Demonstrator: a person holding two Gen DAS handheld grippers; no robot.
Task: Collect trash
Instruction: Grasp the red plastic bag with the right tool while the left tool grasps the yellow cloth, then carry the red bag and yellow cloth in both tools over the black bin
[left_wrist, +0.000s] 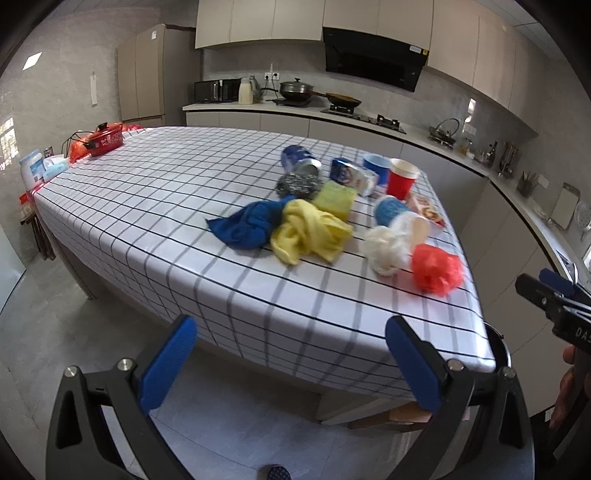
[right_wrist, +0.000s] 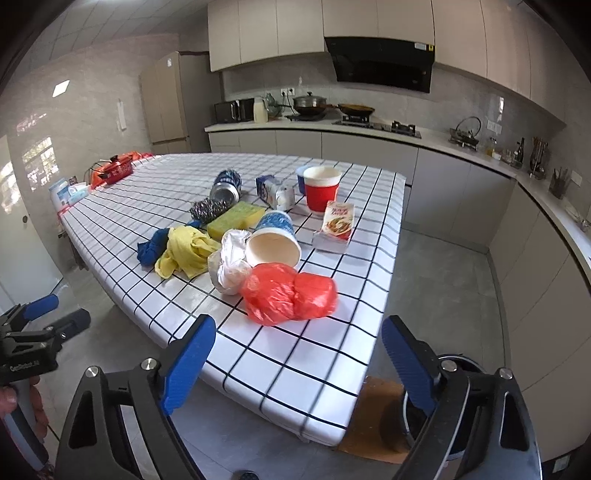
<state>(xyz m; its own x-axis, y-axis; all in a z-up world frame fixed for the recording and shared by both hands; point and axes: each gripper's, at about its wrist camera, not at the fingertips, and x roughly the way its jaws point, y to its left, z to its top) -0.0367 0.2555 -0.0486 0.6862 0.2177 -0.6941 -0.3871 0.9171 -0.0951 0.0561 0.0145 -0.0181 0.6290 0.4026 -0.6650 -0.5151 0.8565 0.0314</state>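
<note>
Both grippers hang before the near table edge, holding nothing: the left gripper (left_wrist: 290, 360) and the right gripper (right_wrist: 299, 360) have their jaws wide apart. The red plastic bag (right_wrist: 290, 295) lies nearest, at the near right corner of the table (right_wrist: 325, 384). I think it is best to pinch its crumpled top, not push it into the white bag (right_wrist: 231, 266) touching it.

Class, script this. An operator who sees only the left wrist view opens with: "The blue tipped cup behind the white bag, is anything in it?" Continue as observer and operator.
Observer: The blue cup lies on its side with its mouth toward the right wrist camera, and its inside looks empty.
Operator: And the box half hidden behind it?
Observer: The box lies flat with a food picture facing up.
Operator: Is the right gripper ready?
Observer: The right gripper is open with nothing between its fingers, facing the red bag.
</note>
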